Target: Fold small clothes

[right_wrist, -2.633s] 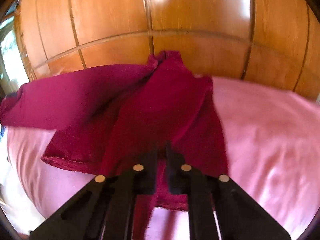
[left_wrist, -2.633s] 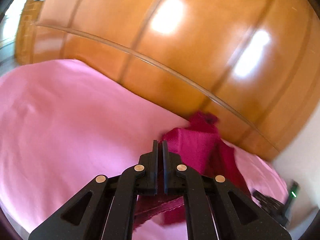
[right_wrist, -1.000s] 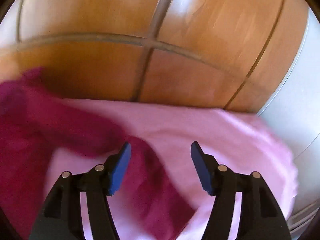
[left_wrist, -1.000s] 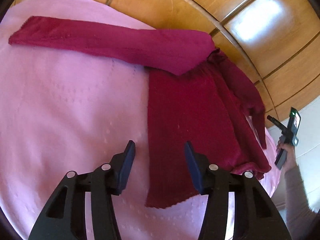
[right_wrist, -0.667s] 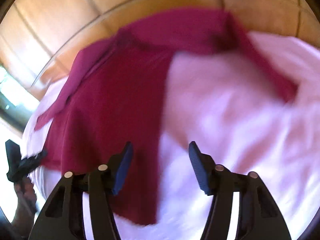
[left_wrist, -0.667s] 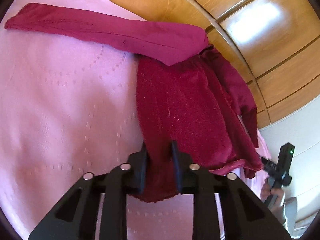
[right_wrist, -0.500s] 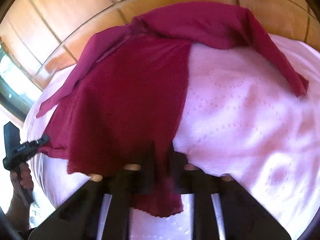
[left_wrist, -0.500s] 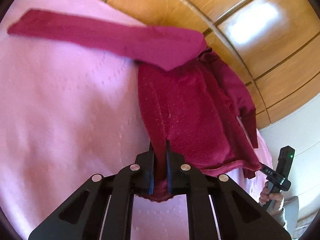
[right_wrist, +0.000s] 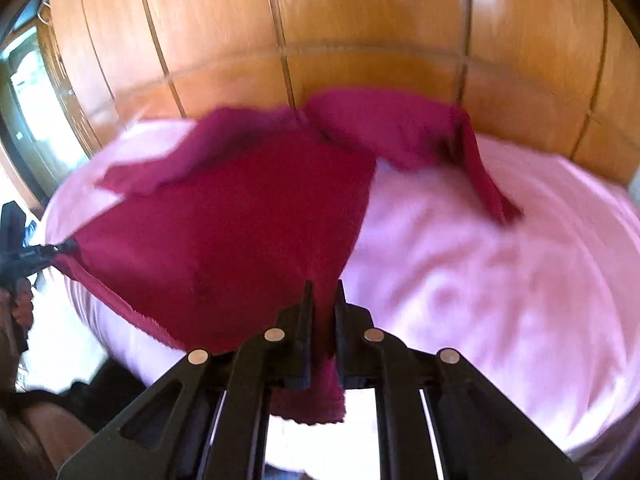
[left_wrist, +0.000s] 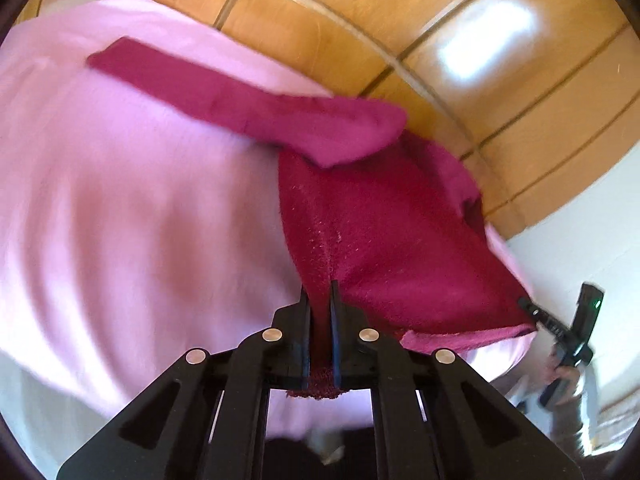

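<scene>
A dark red sweater (left_wrist: 384,240) lies on a pink bedspread (left_wrist: 128,208), one long sleeve (left_wrist: 224,96) stretched to the far left. My left gripper (left_wrist: 319,292) is shut on the sweater's near left hem corner and lifts it. In the right wrist view the sweater (right_wrist: 240,220) is raised off the bedspread (right_wrist: 500,272), and my right gripper (right_wrist: 323,292) is shut on its near right hem corner. The other gripper (right_wrist: 24,258) pinches the far hem corner at the left edge. A sleeve (right_wrist: 484,176) trails to the right.
A glossy wooden wardrobe (left_wrist: 460,36) stands right behind the bed and also shows in the right wrist view (right_wrist: 360,24). A white wall (left_wrist: 580,232) is at the right. The bed's near edge drops off below both grippers. The right gripper and hand (left_wrist: 568,340) show at the right.
Both grippers closed from open onto the sweater's hem corners. They have since lifted the hem off the bedspread, and the views have pulled back and up.
</scene>
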Demonstrator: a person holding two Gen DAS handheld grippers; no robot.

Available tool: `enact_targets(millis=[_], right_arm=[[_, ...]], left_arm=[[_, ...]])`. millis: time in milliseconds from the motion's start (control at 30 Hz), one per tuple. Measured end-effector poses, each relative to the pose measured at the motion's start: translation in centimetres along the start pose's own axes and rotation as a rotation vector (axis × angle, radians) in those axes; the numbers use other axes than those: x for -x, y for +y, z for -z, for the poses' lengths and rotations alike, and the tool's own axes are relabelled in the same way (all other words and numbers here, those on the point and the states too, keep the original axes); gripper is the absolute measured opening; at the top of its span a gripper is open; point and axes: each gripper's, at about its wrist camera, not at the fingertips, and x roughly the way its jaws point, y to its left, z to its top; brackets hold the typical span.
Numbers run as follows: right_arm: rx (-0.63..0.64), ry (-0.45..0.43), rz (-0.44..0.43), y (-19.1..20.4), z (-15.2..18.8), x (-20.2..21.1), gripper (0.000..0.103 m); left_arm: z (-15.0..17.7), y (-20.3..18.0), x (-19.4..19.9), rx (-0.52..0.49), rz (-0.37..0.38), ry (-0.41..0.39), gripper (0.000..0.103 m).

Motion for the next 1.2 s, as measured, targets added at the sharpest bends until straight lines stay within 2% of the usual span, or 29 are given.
enact_targets(millis=[100,200,233,267,300,333,400,467,567,667,767,800,867,1000,1033,1067,1100,1133,1200], right_arm=[[-0.019,0.098,0.02,-0.4,3.6,-2.2,0.007],[-0.047,0.117,0.043,-0.9,4.5,-3.3,0.008],[-0.065,0.099,0.046,-1.1,4.2,-3.1,0.012],[-0.07,0.08,0.058,-1.1,4.1,-2.6,0.026],[-0.066,0.045,0.082,-1.0,3.5,-2.1,0.037],[-0.062,-0.005,0.106,-0.7,2.8,-1.4,0.055],[-0.048,-0.05,0.092,0.3,1.3,-1.5,0.057],[-0.032,-0.076,0.071,1.6,0.4,-1.5,0.067],[0.001,-0.073,0.001,4.2,-1.1,-3.9,0.07],[0.031,-0.059,-0.059,7.6,-2.0,-6.5,0.07],[0.058,-0.048,-0.116,10.2,-3.3,-9.8,0.072],[0.08,-0.045,-0.123,11.2,-3.7,-10.5,0.072],[0.112,-0.041,-0.129,12.7,-4.4,-11.6,0.073],[0.149,-0.031,-0.134,14.6,-5.7,-13.9,0.076],[0.141,-0.026,-0.141,14.6,-5.9,-14.0,0.077],[0.132,-0.023,-0.147,14.6,-6.2,-14.3,0.077],[0.124,-0.02,-0.149,14.5,-6.4,-14.5,0.077],[0.118,-0.018,-0.147,14.4,-6.6,-14.9,0.078],[0.104,-0.011,-0.147,14.2,-7.0,-15.3,0.078]], left_arm=[[2.1,0.4,-1.0,0.01,-0.03,0.052,0.006],[2.3,1.1,-1.0,0.021,-0.055,0.038,0.007],[1.6,1.7,-0.7,0.04,-0.067,0.012,0.011],[0.9,2.3,-0.4,0.056,-0.082,-0.01,0.016],[-0.3,3.1,0.0,0.083,-0.108,-0.05,0.03],[-1.2,3.7,0.3,0.105,-0.138,-0.086,0.049],[-3.0,5.6,1.3,0.149,-0.215,-0.165,0.063],[-5.5,7.7,1.8,0.197,-0.287,-0.233,0.063],[-9.5,11.2,2.3,0.274,-0.362,-0.303,0.063],[-13.4,14.1,1.9,0.328,-0.416,-0.332,0.063],[-17.1,15.9,1.1,0.3,-0.492,-0.337,0.063],[-18.1,16.2,0.6,0.286,-0.501,-0.331,0.063],[-20.4,16.9,-0.8,0.253,-0.568,-0.311,0.063],[-23.4,18.7,-3.7,0.217,-0.592,-0.235,0.063],[-23.9,19.2,-4.5,0.21,-0.593,-0.203,0.062],[-24.4,19.3,-5.3,0.202,-0.601,-0.183,0.057],[-24.5,19.4,-5.5,0.189,-0.606,-0.185,0.032],[-25.0,19.4,-5.8,0.175,-0.579,-0.181,0.008],[-25.9,19.5,-5.4,0.185,-0.563,-0.182,0.003]])
